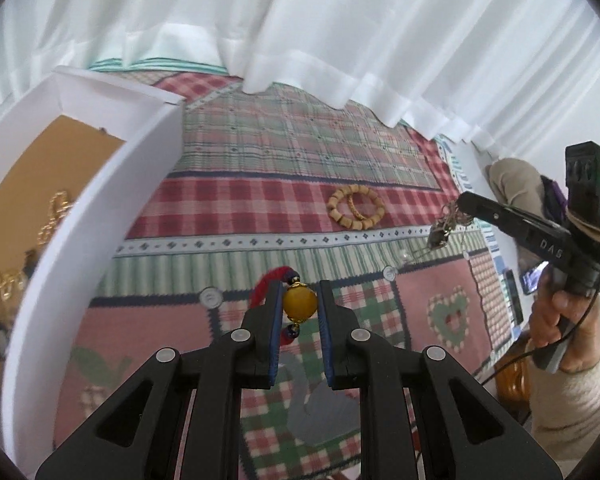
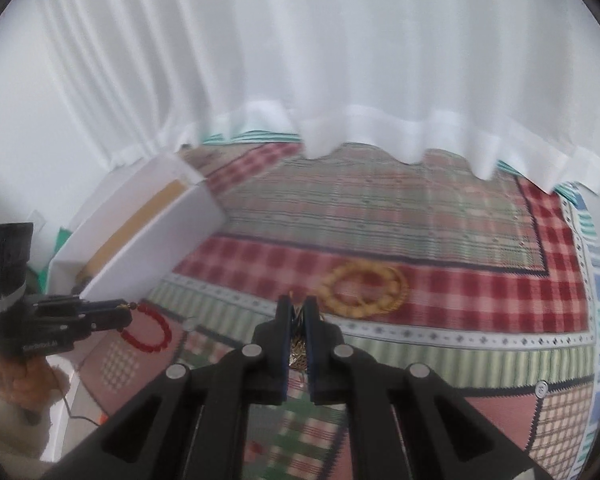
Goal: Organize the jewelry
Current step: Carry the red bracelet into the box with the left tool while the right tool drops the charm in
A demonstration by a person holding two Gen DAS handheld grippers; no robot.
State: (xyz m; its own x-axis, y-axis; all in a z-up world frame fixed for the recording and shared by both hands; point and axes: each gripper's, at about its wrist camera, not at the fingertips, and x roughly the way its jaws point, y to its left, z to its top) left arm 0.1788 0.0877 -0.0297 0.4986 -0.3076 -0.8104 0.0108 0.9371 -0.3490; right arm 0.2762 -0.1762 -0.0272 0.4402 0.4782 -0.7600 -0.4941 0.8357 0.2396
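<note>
My left gripper [image 1: 299, 307] is shut on the yellow bead [image 1: 299, 301] of a red bead bracelet [image 2: 148, 330], held above the quilt just right of the white box [image 1: 100, 184]. The box has a tan floor and holds gold chains [image 1: 54, 216]. My right gripper [image 2: 298, 312] is shut on a gold chain necklace [image 2: 298, 354]; in the left wrist view the necklace [image 1: 444, 226] dangles from that gripper's tips. A wooden bead bracelet [image 1: 356, 207] lies on the red checked band of the quilt, also seen in the right wrist view [image 2: 362, 288].
A patchwork quilt [image 1: 300, 148] covers the surface. White curtains [image 1: 340, 20] hang along its far edge. The white box [image 2: 156, 236] stands at the left. A phone [image 1: 534, 278] lies by the right edge.
</note>
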